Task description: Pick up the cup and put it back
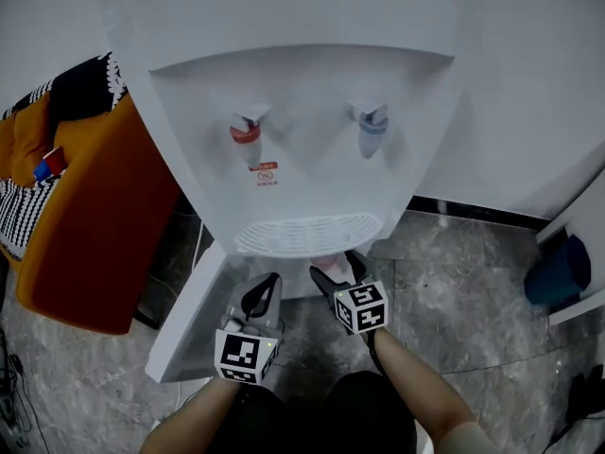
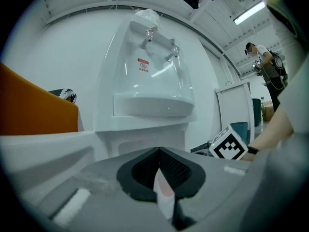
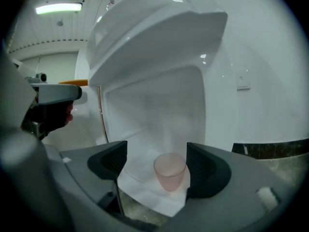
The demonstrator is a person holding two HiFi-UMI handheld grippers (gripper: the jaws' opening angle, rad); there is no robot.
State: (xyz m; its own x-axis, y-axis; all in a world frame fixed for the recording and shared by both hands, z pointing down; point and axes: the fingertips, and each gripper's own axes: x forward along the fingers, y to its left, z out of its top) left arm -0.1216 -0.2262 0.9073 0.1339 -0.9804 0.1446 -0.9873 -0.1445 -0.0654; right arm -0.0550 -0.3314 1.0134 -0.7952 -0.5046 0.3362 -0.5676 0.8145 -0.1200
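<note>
Beneath the water dispenser (image 1: 302, 140), in its open lower compartment (image 3: 159, 124), we hold our left gripper (image 1: 263, 293) clenched shut and our nearer right gripper (image 1: 338, 269) spread, empty, aimed straight at the upright pink cup (image 3: 170, 170) just ahead.

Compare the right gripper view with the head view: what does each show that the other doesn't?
Only the right gripper view: the pink cup standing upright in the white dispenser's lower recess, seen between the right gripper's open jaws, apparently not gripped. Only the head view: the red tap, the blue tap and the drip grille from above. Both: the dispenser and the right gripper.
</note>
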